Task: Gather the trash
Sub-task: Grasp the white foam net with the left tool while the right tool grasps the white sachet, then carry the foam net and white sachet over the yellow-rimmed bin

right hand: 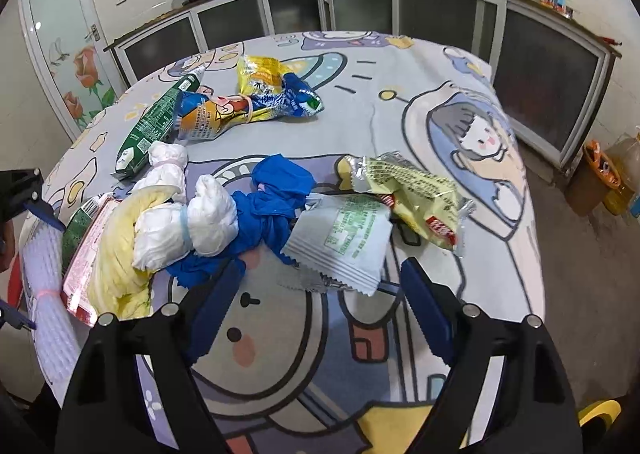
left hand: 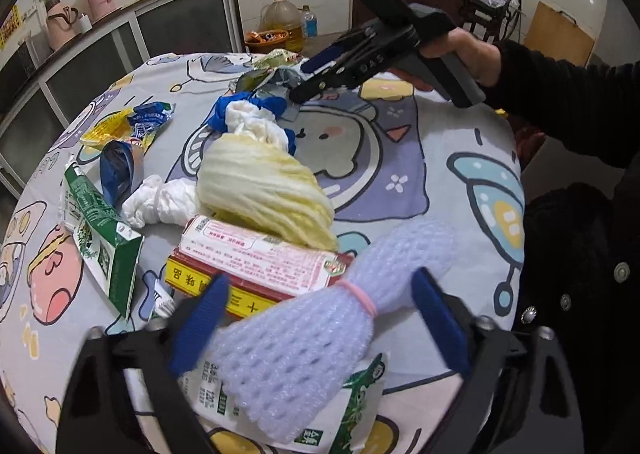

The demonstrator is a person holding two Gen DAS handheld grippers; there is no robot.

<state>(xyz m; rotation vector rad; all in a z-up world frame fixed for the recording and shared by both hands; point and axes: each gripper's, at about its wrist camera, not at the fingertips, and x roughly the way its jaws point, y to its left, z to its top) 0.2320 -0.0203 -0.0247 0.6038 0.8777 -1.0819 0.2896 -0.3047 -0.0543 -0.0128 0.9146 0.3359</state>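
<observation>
**A:** Nearest you in the left wrist view, your left gripper has its jaws spread wide, and the lilac foam net sleeve, tied with a pink band, lies between the blue fingers. I cannot tell whether either finger touches it; nothing is clamped.

**B:** What sits under it?

**A:** A green-and-white carton at the bottom of the frame. Just above the sleeve is a red and yellow box with a pink-printed packet on it, then the pale yellow cabbage leaves at frame centre. A green box lies at the left.

**B:** And your other hand?

**A:** Your right gripper is also wide open, holding nothing, its jaws hovering over the cartoon tablecloth. Just above its fingertips lies a white sachet with green print. To the sachet's left are the crumpled blue plastic and a white wad with a blue band; to its right, a yellow wrapper.

**B:** Farther out?

**A:** In the upper left of the right wrist view, a long green packet touches a cluster of orange, yellow and blue wrappers. Beyond the table edge run glass-fronted cabinets.
</observation>
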